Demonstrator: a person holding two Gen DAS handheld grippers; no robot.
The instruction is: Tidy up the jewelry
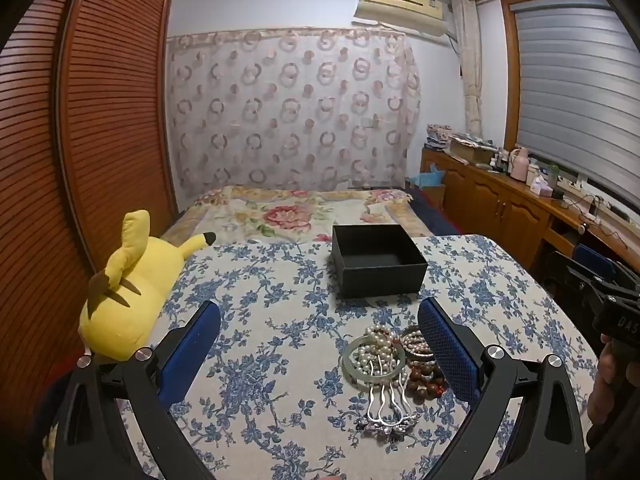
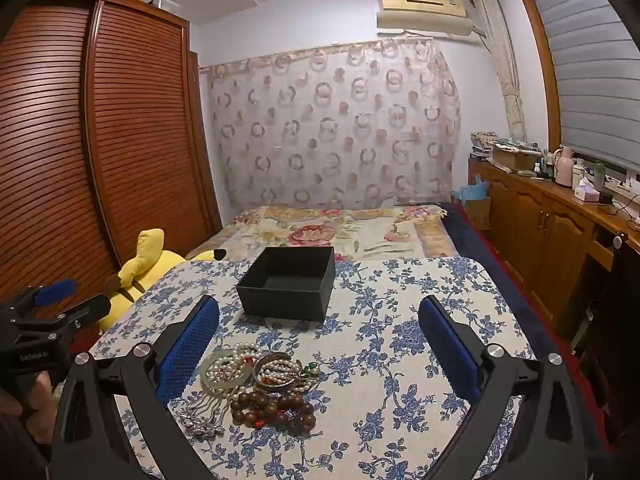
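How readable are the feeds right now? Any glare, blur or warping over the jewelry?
Left wrist view: dim warm indoor light, no glare; the jewelry pile is sharp, soft shadow beside the black box; fisheye bends the wardrobe. Right wrist view: same light, beads crisp, dark vignette in the corners, window blind curved.

Soft, even indoor light is seen in both views, cool and slightly dim, with no hard glare. A faint shadow is cast at the foot of the black box (image 1: 378, 266) on the surface (image 1: 256, 344). Strong fisheye bending is shown at the edges, where the wardrobe (image 2: 100, 140) is bowed. Corners are blacked out. Fine detail is softened and slightly smeared.
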